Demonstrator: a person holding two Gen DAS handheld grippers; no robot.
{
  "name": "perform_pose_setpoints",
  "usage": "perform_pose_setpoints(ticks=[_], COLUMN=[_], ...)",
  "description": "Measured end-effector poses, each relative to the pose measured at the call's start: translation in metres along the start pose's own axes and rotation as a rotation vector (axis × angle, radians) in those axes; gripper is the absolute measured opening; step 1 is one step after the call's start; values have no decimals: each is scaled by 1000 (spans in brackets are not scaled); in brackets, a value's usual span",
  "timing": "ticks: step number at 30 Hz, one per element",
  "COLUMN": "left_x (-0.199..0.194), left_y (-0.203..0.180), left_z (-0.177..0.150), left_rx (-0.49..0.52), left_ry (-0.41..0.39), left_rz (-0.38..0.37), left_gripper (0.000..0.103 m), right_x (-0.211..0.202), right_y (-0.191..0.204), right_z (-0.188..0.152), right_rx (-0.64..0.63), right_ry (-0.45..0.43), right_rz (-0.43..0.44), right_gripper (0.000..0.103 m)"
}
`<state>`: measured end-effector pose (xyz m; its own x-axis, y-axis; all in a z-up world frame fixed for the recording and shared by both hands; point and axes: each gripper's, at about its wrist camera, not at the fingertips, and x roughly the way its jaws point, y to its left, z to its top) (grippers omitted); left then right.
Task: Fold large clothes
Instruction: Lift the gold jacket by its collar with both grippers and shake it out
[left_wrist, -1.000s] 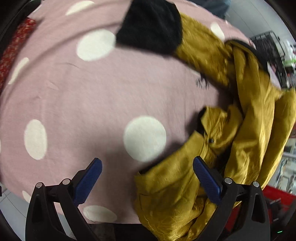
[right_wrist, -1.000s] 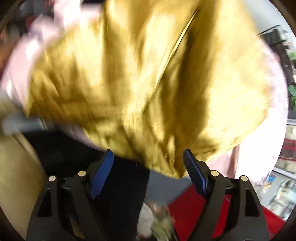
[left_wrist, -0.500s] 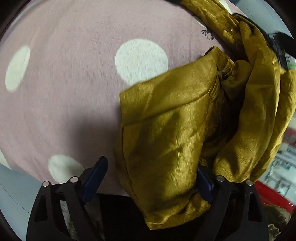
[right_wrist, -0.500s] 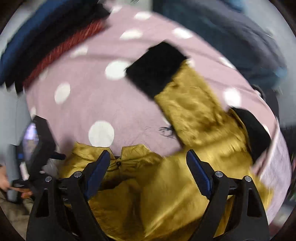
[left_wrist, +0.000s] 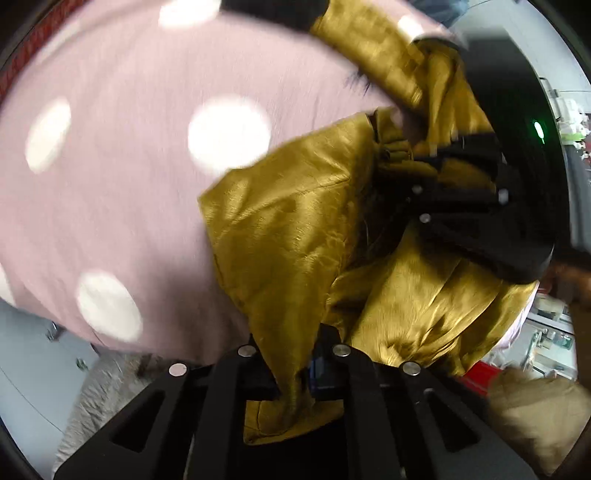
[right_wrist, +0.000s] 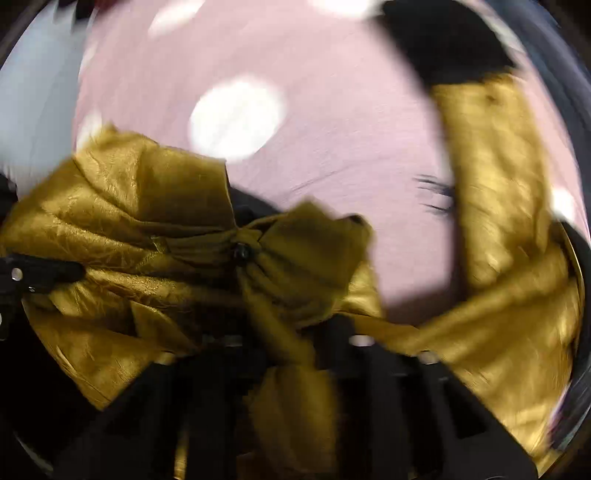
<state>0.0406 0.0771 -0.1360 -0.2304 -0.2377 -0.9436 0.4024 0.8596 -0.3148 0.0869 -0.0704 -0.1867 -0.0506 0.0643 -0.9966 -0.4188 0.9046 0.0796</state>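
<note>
In the left wrist view, the left gripper (left_wrist: 293, 373) is clamped on a fold of the mustard-gold garment (left_wrist: 295, 229), which is pinched between its fingers at the near edge of the frame and rises away into a bunched heap toward the right. The garment lies on a pink cloth with white dots (left_wrist: 110, 155) that covers the surface under it; a black cuff (left_wrist: 273, 11) ends a gold sleeve at the far edge. The right gripper (left_wrist: 391, 162) shows at the right, its black frame pressed into the gold fabric. In the right wrist view, blurred by motion, the right gripper (right_wrist: 291, 354) is closed on a gathered twist of the garment (right_wrist: 122, 229), with a small dark button (right_wrist: 241, 252) just beyond it. One sleeve (right_wrist: 495, 177) runs to the far right, ending in the black cuff (right_wrist: 443, 40), on the dotted cloth (right_wrist: 332, 122)
</note>
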Motion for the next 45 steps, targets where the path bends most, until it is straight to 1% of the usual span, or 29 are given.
perform_pose_setpoints(ticks=[1,4,5,6,7,8,10,11,12,13,14,15,19,20,23,26,27,29,32,34,35,36,37,38,39,40,42,43,45], left_x=[-16,-74,-104,-125,-157,-180,-230,-245,-270,-290,-301,-321,-368,-376,-409,-442,-453,-467,-473,-461,-451,-432,-416,-399,-373,-361,-301,-279,-214], left_y=[-11,-43,-58,-67,-82,-97,-137,-152,-172,-182,-192,-202,-214,-215,-211,-199,-203,-204,-217,-222,-223,-224,-221,-217,-211,-208,-195,-190,-173], left_z=[7,30,40,46,49,54,47,49,37,38,28,15,-31,-52,-89,-114,-122,-121,-110,-78,-58,-30,-6,13,37,49,86,100,121], left_rx=[23,131,175,206,264,313,447,493,568,616,657,706,797,815,856,881,890,887,873,830,792,730,691,637,550,509,444,413,344], left_ry=[-54,-237,-322,-375,-451,-509,-653,-704,-791,-848,-900,-965,-1079,-1110,-1187,-1225,-1221,-1220,-1249,-1195,-1160,-1109,-1064,-1029,-1012,-997,-887,-830,-686], left_rz=[20,103,112,108,98,96,102,112,122,114,99,76,-14,-35,-113,-223,-259,-308,-267,-262,-258,-249,-236,-206,-162,-156,-122,-70,93], left_gripper=[8,7,7,7,7,7,7,7,7,7,7,7,7,7,7,7,7,7,7,11,13,23,57,79,95,97,97,97,97], right_x=[-15,-83,-109,-141,-160,-196,-243,-272,-298,-317,-345,-361,-423,-441,-484,-519,-529,-543,-556,-556,-548,-539,-527,-508,-484,-464,-407,-378,-307], right_y=[-11,-51,-63,-76,-79,-86,-86,-85,-83,-79,-71,-58,-26,-6,51,90,94,90,70,54,36,19,3,-19,-42,-58,-91,-105,-128], right_z=[-5,-28,-38,-52,-59,-77,-99,-113,-127,-138,-154,-158,-204,-217,-244,-260,-263,-270,-263,-251,-239,-229,-218,-207,-198,-192,-185,-184,-185], right_rx=[65,275,336,405,443,496,533,549,561,566,566,564,570,564,500,432,422,410,425,471,517,552,596,669,739,784,892,948,1050], right_ry=[-58,-283,-362,-456,-513,-612,-731,-804,-870,-921,-997,-1046,-1230,-1275,-1385,-1467,-1502,-1554,-1568,-1539,-1489,-1428,-1373,-1308,-1242,-1197,-1099,-1028,-816], right_rz=[11,18,15,17,14,3,-28,-44,-56,-70,-107,-132,-180,-196,-286,-399,-417,-424,-414,-415,-415,-408,-404,-392,-367,-348,-320,-311,-248], right_gripper=[9,7,7,7,7,7,6,6,6,6,6,6,5,5,5,5,5,5,5,6,6,7,18,52,78,97,97,97,97])
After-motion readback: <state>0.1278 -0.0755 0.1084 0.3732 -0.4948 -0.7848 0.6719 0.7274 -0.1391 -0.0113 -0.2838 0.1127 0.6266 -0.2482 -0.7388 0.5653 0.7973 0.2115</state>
